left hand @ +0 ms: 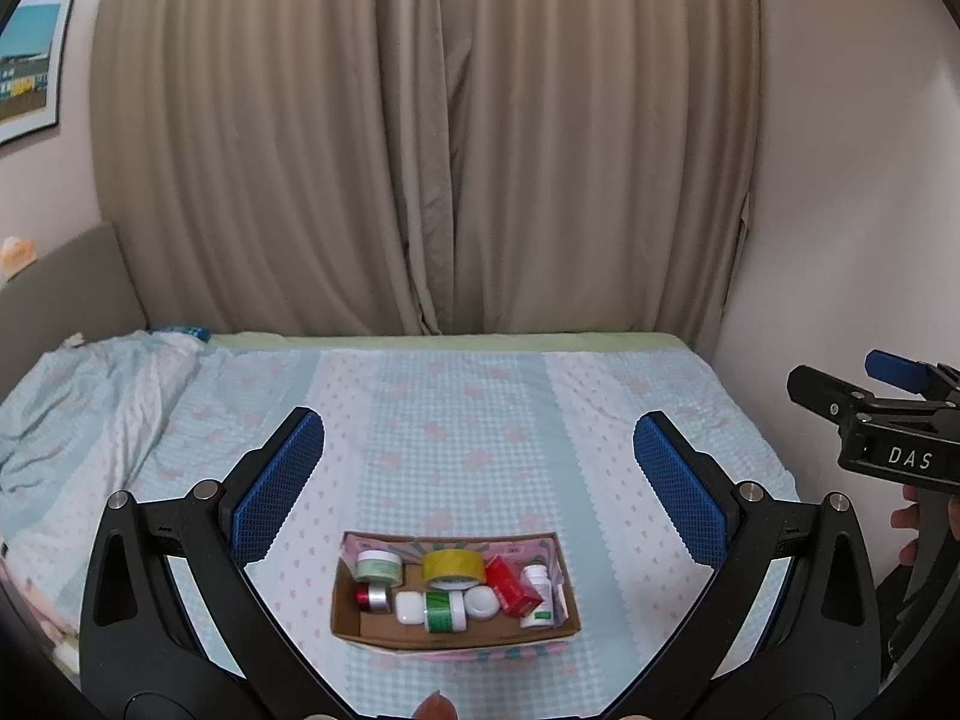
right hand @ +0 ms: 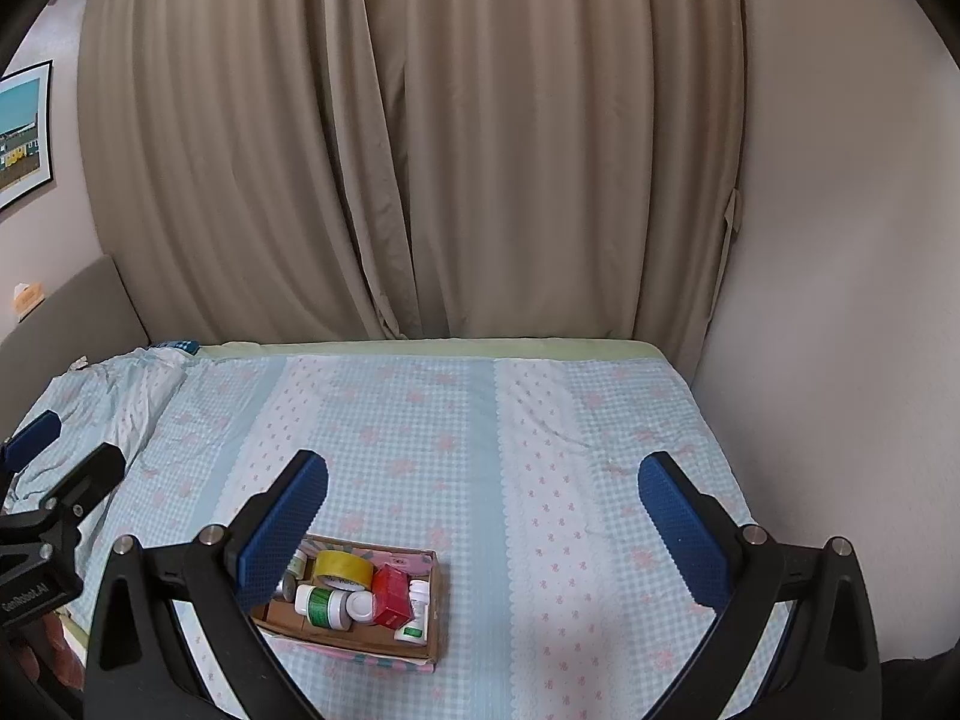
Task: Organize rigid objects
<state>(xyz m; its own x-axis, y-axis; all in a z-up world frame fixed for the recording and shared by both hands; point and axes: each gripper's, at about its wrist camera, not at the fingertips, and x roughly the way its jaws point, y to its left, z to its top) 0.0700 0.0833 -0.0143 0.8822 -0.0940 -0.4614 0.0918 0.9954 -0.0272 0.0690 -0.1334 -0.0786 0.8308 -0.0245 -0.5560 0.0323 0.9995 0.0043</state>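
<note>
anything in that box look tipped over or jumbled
Yes. In the cardboard box, the green-labelled bottle lies on its side, and the red carton is tilted against the white bottle. The yellow tape roll leans at an angle. Nothing looks spilled or damaged.

The right gripper [right hand: 483, 516] is held wide apart and empty above the bed [right hand: 540, 450]; a filled cardboard box [right hand: 438, 618] is seen below.
</note>
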